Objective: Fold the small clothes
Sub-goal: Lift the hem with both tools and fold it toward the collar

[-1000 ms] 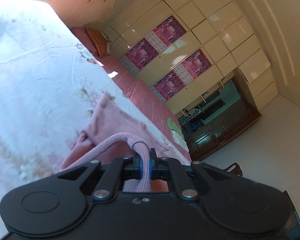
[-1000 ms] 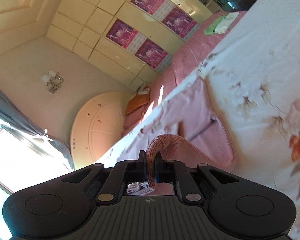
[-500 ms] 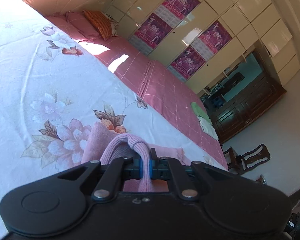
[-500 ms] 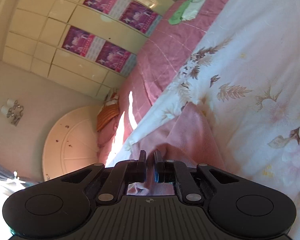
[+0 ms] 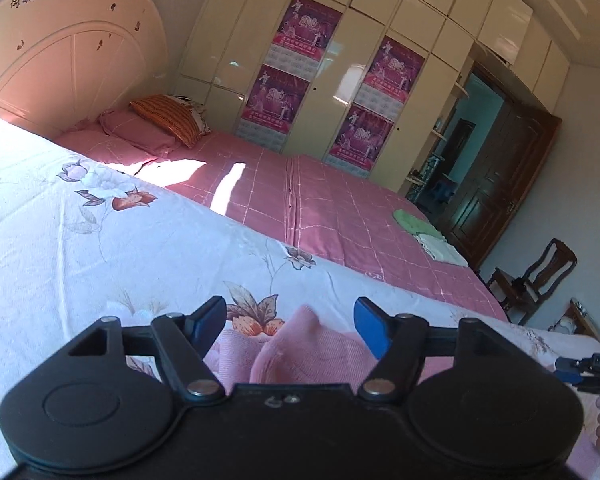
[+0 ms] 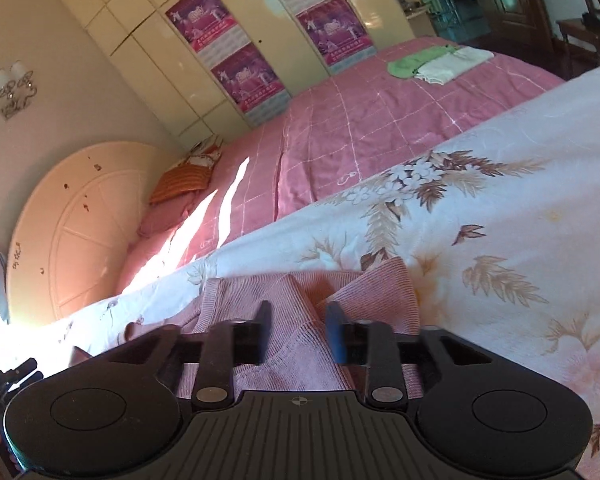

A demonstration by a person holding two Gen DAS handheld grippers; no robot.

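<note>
Pink garment (image 5: 300, 344) lies bunched on the floral sheet (image 5: 99, 248) of the bed, near its front edge; a raised ridge of knit stands up between the fingers in both wrist views. Left claw (image 5: 289, 320) spread wide, holding nothing, cloth just below and between the fingers. Right claw (image 6: 297, 328) also spread, a narrower gap, straddling a fold of the garment (image 6: 291, 300); I cannot tell whether the pads touch it. I judge this the release at the end of a fold. To do it well I lift both claws straight up and clear so no knit snags on a pad and drags the layer askew. The ridge suggests the fold sits puffed, not flat; I would press it down with closed fingers before regrasping. For the next fold I pick a true edge or corner, not the loose hump. Green and white cloths (image 5: 428, 236) lie well apart on the pink bedspread (image 5: 340, 216).
</note>
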